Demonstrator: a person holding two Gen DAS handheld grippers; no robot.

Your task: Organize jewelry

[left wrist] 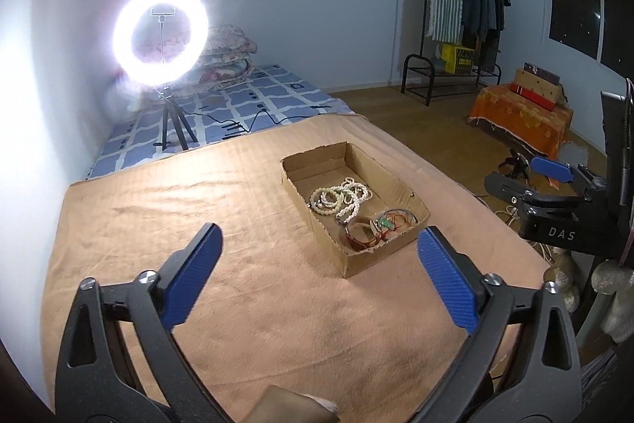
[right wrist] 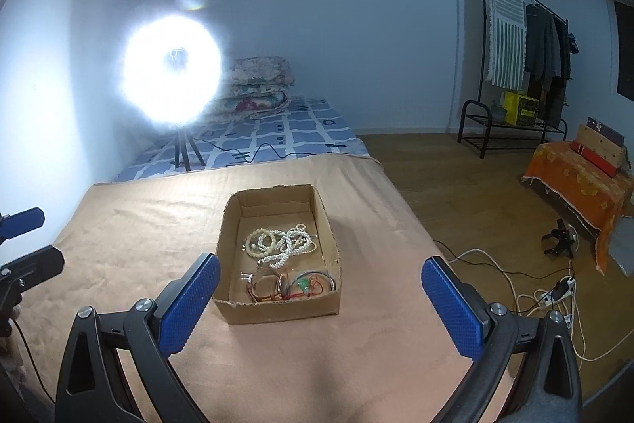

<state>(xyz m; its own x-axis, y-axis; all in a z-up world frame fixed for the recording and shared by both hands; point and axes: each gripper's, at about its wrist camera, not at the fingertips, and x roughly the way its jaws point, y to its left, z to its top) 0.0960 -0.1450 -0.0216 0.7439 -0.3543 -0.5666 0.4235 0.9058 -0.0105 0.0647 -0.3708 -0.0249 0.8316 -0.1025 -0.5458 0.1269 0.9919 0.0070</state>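
L gripper [left wrist: 319, 248] is spread wide w/ nothing between its blue pads, hanging above the tan blanket [left wrist: 198, 224] just short of the cardboard box [left wrist: 400, 191]. R gripper [right wrist: 319, 278] is likewise released and empty, lined up w/ the box's near wall, which sits between its fingers in its own view.

All the jewelry in view lies inside the box: white bead strands [right wrist: 279, 244] heaped mid-box, bangles [right wrist: 269, 284] plus a red-and-green cord piece [right wrist: 307, 284] at the near end. Nothing loose shows on the blanket. That fits either a pile waiting to be sorted or pieces already gathered in, so I can't settle which.

If a piece does get handled: approx. one item per grasp. The bead strands look tangled, so pinch a single loop at the heap's edge, not the middle. Bangles are rigid, so close across the band. Come in from above, clear of the box walls; the box looks light and may slide.
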